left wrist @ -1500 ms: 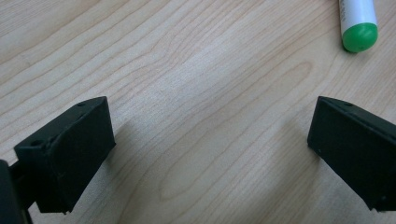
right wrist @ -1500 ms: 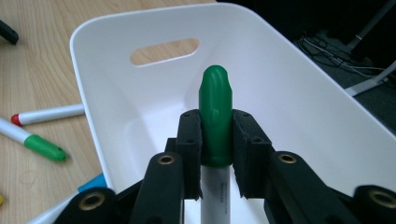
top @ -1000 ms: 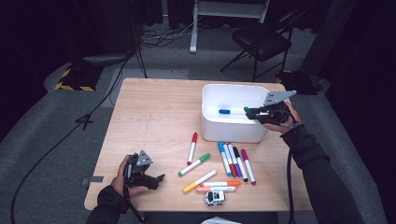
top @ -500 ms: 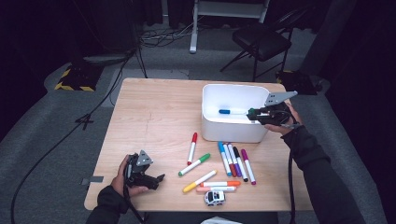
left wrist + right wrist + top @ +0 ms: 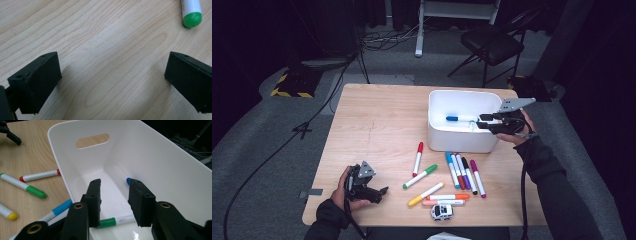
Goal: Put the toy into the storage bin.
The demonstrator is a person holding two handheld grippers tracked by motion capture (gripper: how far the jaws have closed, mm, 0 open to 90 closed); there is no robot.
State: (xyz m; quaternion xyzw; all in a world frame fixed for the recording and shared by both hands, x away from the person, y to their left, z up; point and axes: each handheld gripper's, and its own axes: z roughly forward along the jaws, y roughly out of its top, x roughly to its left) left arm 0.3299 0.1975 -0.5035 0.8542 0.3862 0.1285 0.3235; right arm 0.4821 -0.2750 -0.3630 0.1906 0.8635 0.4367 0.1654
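The wooden surface (image 5: 377, 125) carries a white bin (image 5: 464, 142) near its right edge. The right tool (image 5: 484, 122) hangs over the bin's rim, jaws just opened partway, gripping nothing. A green marker (image 5: 113, 222) lies on the bin floor below them, beside a blue marker (image 5: 459, 118). The left tool (image 5: 379, 192) rests at the front left, jaws wide and empty.

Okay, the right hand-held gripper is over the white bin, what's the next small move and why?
Probably lift the right hand-held gripper out of the bin. Its jaws have just been opening, and the green marker lies on the bin floor below them, apparently let go. More markers, such as the red one, wait on the table.
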